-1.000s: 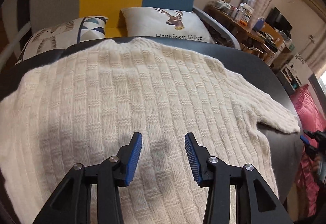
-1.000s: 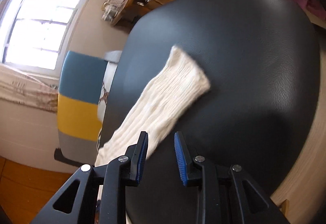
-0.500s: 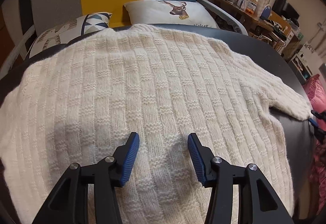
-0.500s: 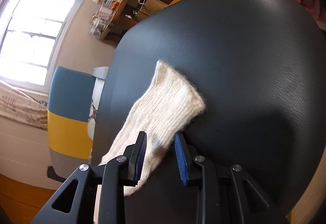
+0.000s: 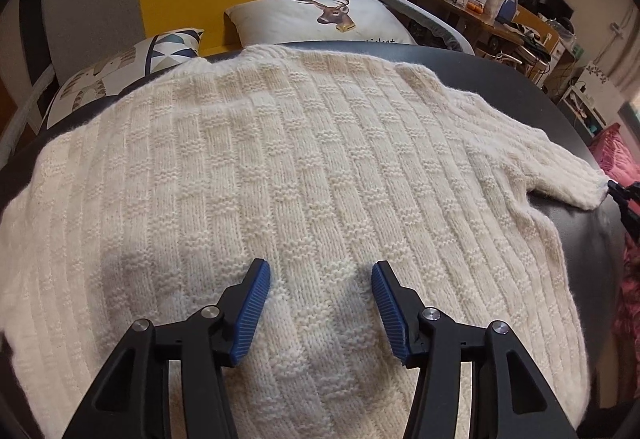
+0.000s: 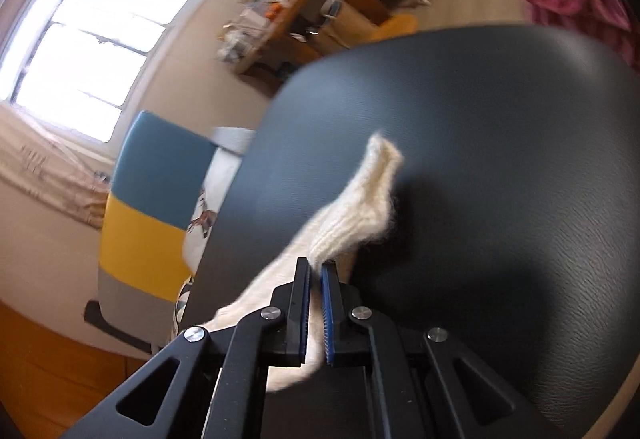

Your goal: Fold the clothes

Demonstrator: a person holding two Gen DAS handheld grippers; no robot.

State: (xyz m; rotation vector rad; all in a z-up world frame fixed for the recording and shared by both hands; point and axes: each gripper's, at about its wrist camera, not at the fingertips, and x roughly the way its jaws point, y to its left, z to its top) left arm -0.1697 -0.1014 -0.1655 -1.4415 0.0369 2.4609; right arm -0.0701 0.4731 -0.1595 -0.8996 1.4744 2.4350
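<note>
On the table (image 5: 560, 107), cream knitted sweater (image 5: 280, 167) lies flat.

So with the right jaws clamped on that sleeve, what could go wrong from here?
1. The right gripper pinches the sleeve only near its cuff; the fuzzy knit could stretch or slip out when pulled.
2. The left gripper has its jaws opening over the sweater, holding nothing, so the body may drag across the table.

Left tongs (image 5: 320, 299) opening above cream knit sweater (image 5: 300, 167) spread flat on dark table (image 5: 568, 223); nothing between jaws.
</note>
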